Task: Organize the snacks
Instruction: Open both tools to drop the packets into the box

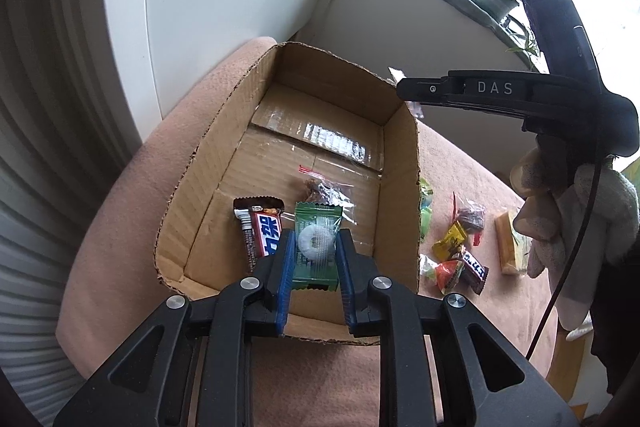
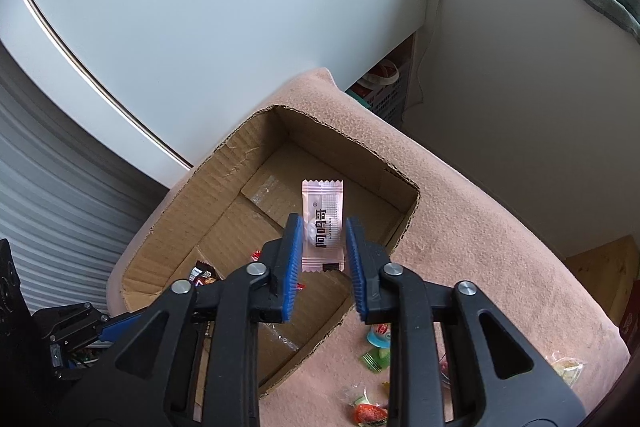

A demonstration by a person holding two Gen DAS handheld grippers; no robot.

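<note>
The green, crimp-ended candy wrapper with a white ring-shaped sweet showing through it (image 1: 316, 247) sits low in the centre of the left wrist view, between the blue ribbed pads of the left tongs (image 1: 313, 241). Both pads lie against its long edges, so the left tongs are clenched on it over the open brown corrugated cardboard box (image 1: 400, 163).

On the box floor, just left of it, lies a brown chocolate bar with a red and blue label (image 1: 260, 231); behind it is a clear zip bag of dark snacks (image 1: 324, 191).

In the right wrist view a pale pink crimped sachet with dark block lettering (image 2: 323, 227) hangs upright at frame centre between the right tongs (image 2: 320, 227). The left pad touches it, a gap shows at the right pad, and the tongs stand released around it above the box.

Only the left wrist view shows the gloved hand (image 1: 580, 219) at the right edge and the heap of loose wrapped sweets (image 1: 456, 259) on the pink fleece cover (image 1: 120, 227) right of the box. Only the right wrist view shows the pink sachet, and a basket (image 2: 384, 99) behind the cover.
</note>
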